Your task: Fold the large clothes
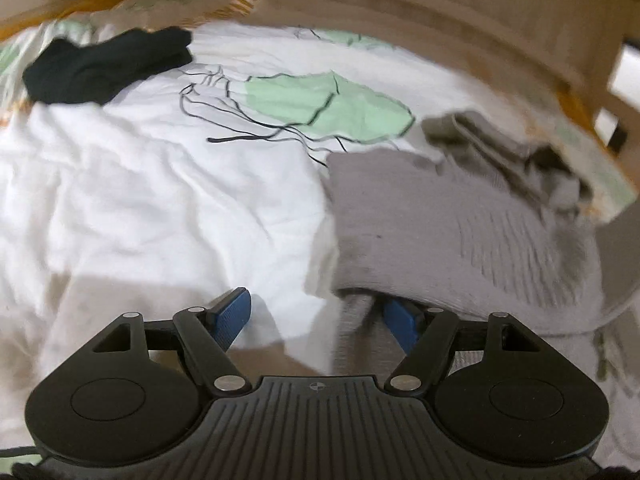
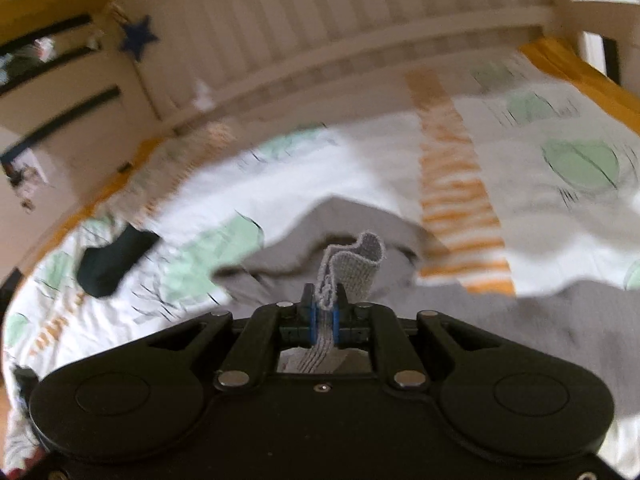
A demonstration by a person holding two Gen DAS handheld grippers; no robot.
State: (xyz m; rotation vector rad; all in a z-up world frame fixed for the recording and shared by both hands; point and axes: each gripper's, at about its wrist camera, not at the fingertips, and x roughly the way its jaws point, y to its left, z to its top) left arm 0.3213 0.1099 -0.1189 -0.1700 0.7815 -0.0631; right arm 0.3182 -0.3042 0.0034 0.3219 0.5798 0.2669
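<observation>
A grey knitted garment (image 1: 420, 220) lies spread on the right half of the bed, its far end bunched in folds. My left gripper (image 1: 316, 316) stands open at the garment's near left edge; its right finger (image 1: 400, 322) sits under a lifted fold of the knit, its left finger (image 1: 232, 314) over bare sheet. In the right wrist view my right gripper (image 2: 325, 312) is shut on a ribbed hem of the same grey garment (image 2: 350, 268), which sticks up past the pads. The rest of the garment (image 2: 500, 320) trails below.
The bed has a white sheet (image 1: 140, 184) printed with green shapes and orange stripes. A dark, nearly black garment (image 1: 104, 66) lies crumpled at the far left. A pale wooden bed frame (image 1: 440, 4) runs along the far side and right.
</observation>
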